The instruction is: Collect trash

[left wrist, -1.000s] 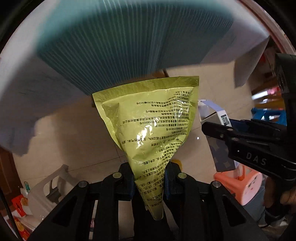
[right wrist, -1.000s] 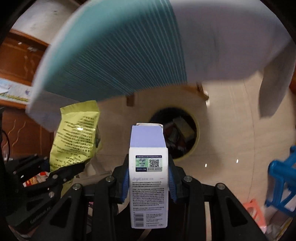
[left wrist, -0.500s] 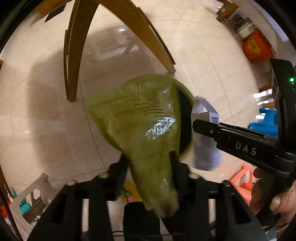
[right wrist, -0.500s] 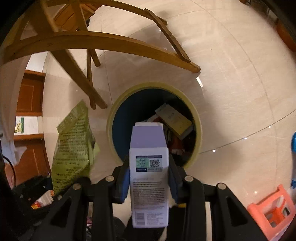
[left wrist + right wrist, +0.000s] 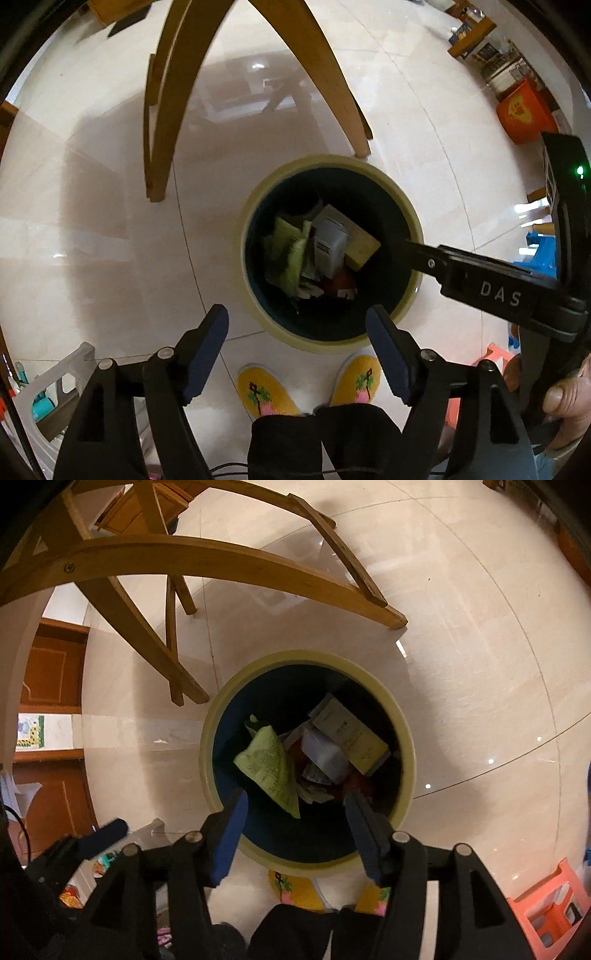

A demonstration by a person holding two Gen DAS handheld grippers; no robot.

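A: How do your jaws stand?

B: Your left gripper point(image 5: 297, 325) and right gripper point(image 5: 293, 812) both gape wide, holding nothing.

A: And just past the tips?

B: The trash bin point(image 5: 406, 746) (cream rim, dark inside). In it the green packet point(image 5: 273, 766) lies ahead of your right gripper's left jaw, the lilac carton point(image 5: 325, 753) beside it, nearer the right jaw.

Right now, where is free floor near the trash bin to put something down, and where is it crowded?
Bare tile lies right of the trash bin, toward the orange stool, and left of it, below the wooden chair legs. Crowded: inside the bin, and its near side by the yellow slippers.
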